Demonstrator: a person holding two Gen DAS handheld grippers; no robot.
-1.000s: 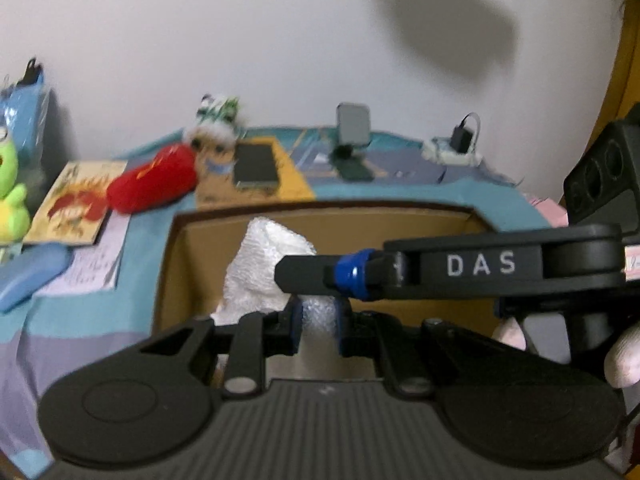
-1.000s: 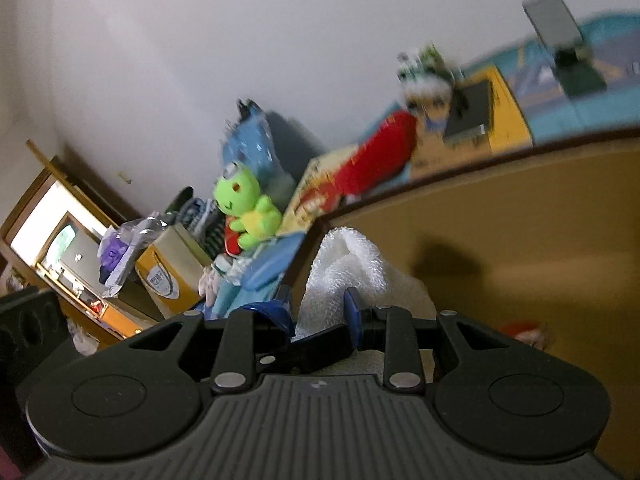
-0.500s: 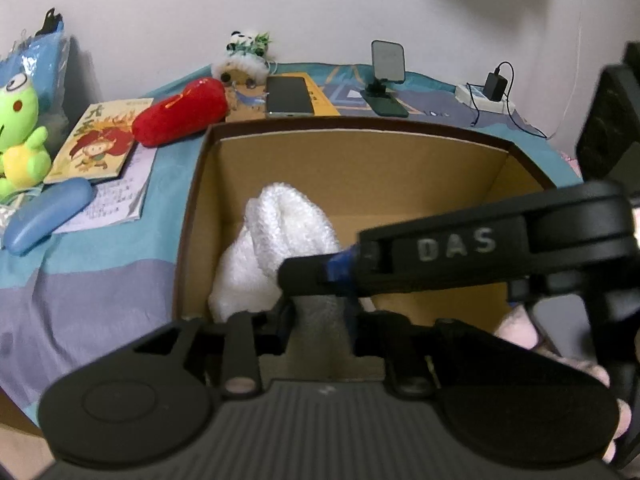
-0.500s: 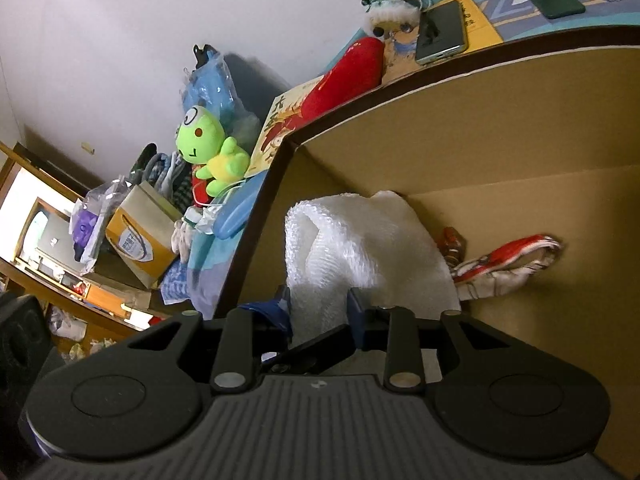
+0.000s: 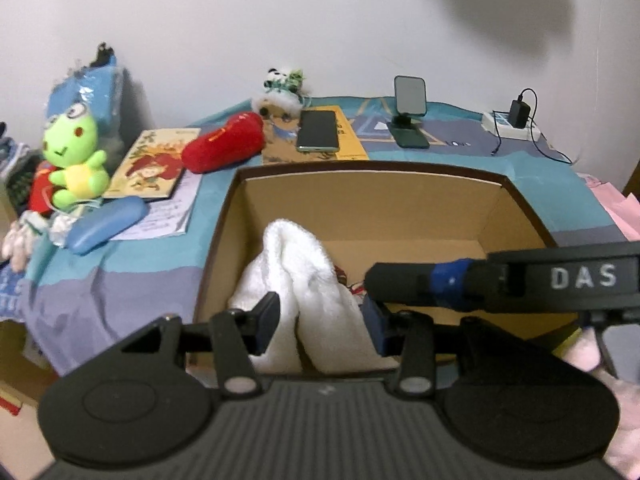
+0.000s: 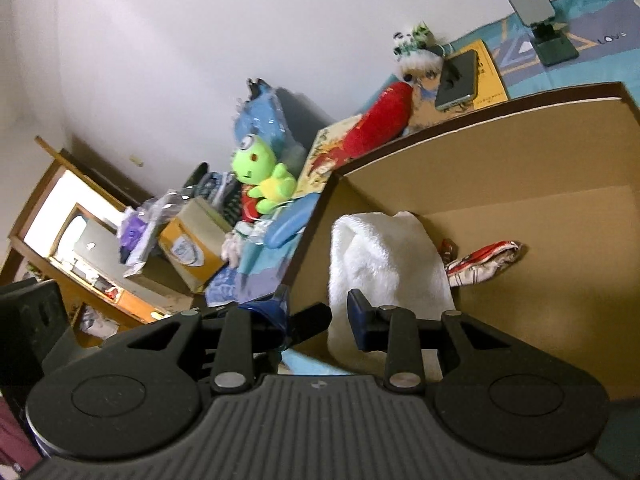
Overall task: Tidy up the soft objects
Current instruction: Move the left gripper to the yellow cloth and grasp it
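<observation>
A cardboard box (image 5: 360,200) with a dark rim fills the middle of the left wrist view, open at the top. A white towel (image 5: 296,280) stands heaped against its left wall, and a red-and-white patterned cloth (image 6: 484,264) lies on the floor just beside it. The rest of the box floor, toward the right wall, is bare. Left of the box, on the blue bedspread (image 5: 120,280), sit a green frog plush (image 5: 72,160), a red plush (image 5: 224,144), a blue case (image 5: 106,230) and a picture book (image 5: 154,164); a phone (image 5: 318,130) lies behind the far rim.

The left gripper (image 5: 320,320) has just been opening: its jaws stand spread either side of the towel's lower fold, whether the pads still touch it I cannot tell. The right gripper (image 6: 340,316) has also been opening; its jaws are apart, with the towel's edge at the right pad.
</observation>
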